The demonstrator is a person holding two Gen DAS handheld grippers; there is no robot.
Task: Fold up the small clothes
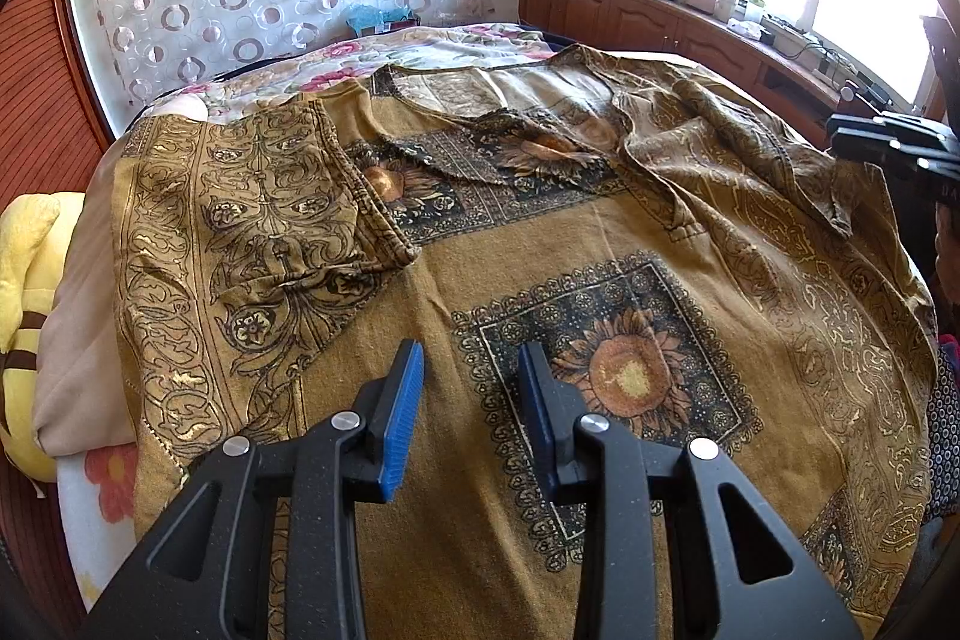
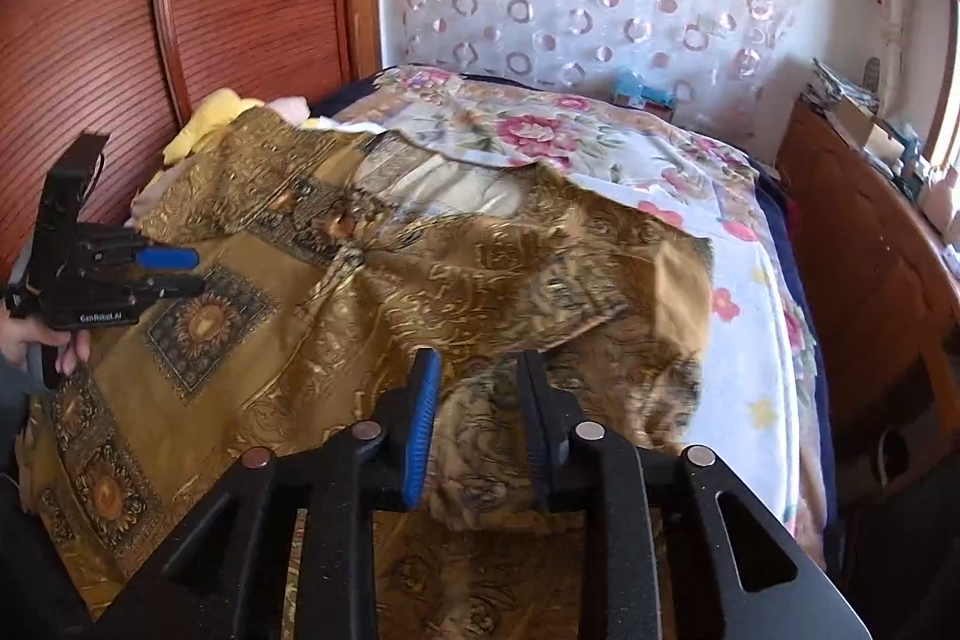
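The mustard sunflower-print garment [image 1: 540, 244] lies spread on the bed [image 2: 750, 280], both sleeves folded inward — body folds remain, I judge — while the left gripper [image 1: 471, 382] and right gripper [image 2: 480, 400] hover part-open, empty.

Left tongs [image 1: 471, 382] open, empty, above sunflower-print garment [image 1: 540, 280] on bed.

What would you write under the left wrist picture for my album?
Open left gripper hovers over a gold sunflower shirt spread on the bed.
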